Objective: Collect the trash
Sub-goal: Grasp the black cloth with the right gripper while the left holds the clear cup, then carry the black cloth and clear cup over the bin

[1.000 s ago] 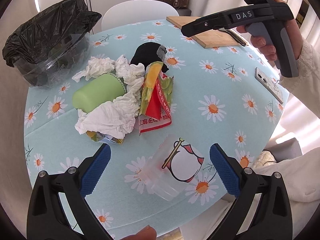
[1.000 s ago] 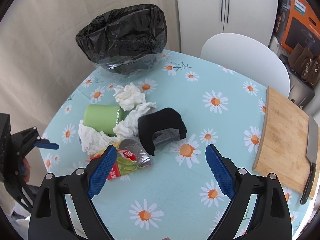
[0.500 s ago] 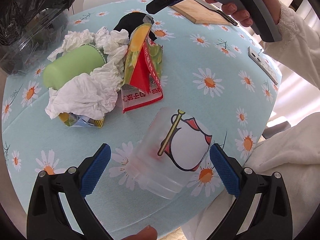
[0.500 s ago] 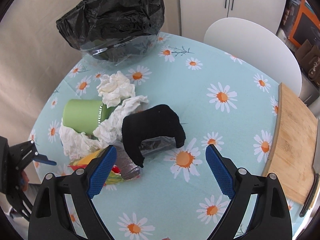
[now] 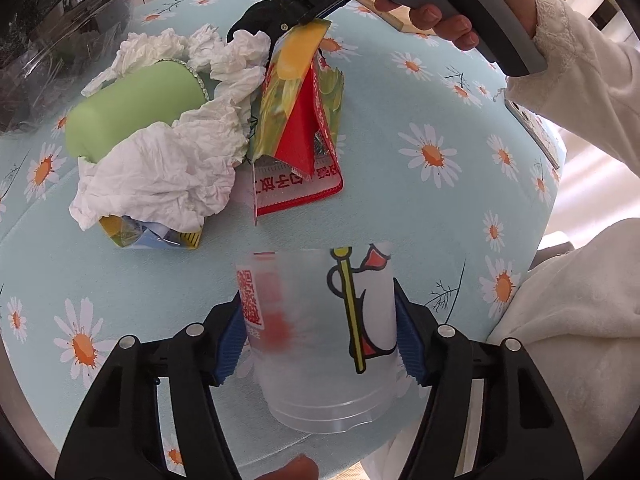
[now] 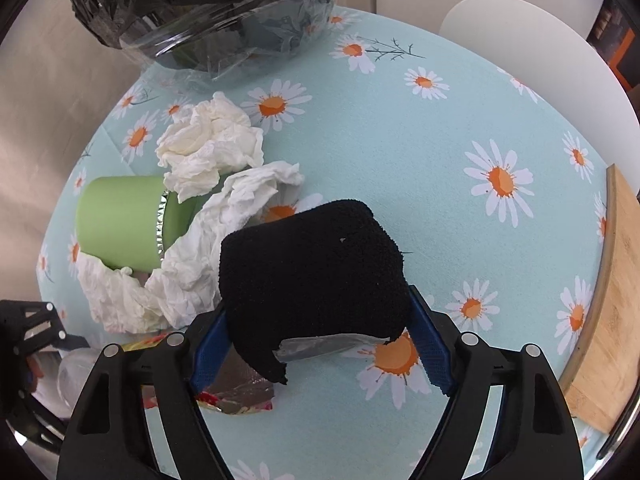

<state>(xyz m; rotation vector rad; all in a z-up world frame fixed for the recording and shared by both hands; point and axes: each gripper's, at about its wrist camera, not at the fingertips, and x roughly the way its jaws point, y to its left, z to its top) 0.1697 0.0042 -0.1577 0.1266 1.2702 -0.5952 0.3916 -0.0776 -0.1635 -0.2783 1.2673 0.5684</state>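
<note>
A clear plastic cup (image 5: pixel 312 320) with a printed cartoon lies near the table's front edge. My left gripper (image 5: pixel 320 340) is closing on it, and both blue pads touch its sides. A black cloth (image 6: pixel 312 264) sits in the middle of the table over a silver foil wrapper (image 6: pixel 320 346). My right gripper (image 6: pixel 318 344) is closing around the cloth, with a pad at each side and no visible squeeze. Beside it lie a green cup (image 6: pixel 120 224) on its side, crumpled tissues (image 6: pixel 208 152) and a red and yellow snack wrapper (image 5: pixel 304 120).
A clear bin lined with a black bag (image 6: pixel 208 8) stands at the table's far left edge. A wooden cutting board (image 6: pixel 608 300) lies on the right and a phone (image 5: pixel 532 128) near the right rim. A white chair (image 6: pixel 532 48) stands behind the daisy tablecloth (image 5: pixel 400 220).
Both grippers came down. The left one narrowed from wide open onto the plastic cup. The right one moved over the black cloth and its jaws drew in around it.
</note>
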